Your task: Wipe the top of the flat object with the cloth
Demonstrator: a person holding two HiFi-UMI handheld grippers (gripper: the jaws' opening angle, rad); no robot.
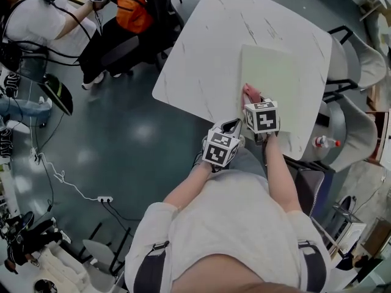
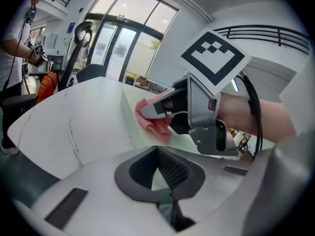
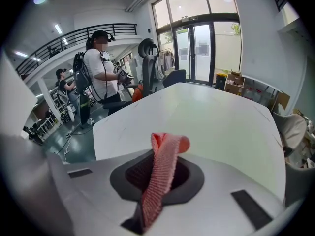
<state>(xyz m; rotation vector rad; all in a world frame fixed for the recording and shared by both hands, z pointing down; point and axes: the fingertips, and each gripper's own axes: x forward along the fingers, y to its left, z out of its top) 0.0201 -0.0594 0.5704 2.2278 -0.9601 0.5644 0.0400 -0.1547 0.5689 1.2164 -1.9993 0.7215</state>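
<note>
A pale green flat board lies on the right part of the white marble table. My right gripper is shut on a pink cloth at the board's near left corner. In the right gripper view the cloth stands up from between the jaws of that gripper, with the board stretching ahead. The left gripper view shows the cloth touching the board under the right gripper. My left gripper hangs just off the table's near edge, shut and holding nothing.
Grey chairs stand along the table's right side, with a small bottle on one. Seated people and an orange bag are at the far left. A power strip and cable lie on the floor.
</note>
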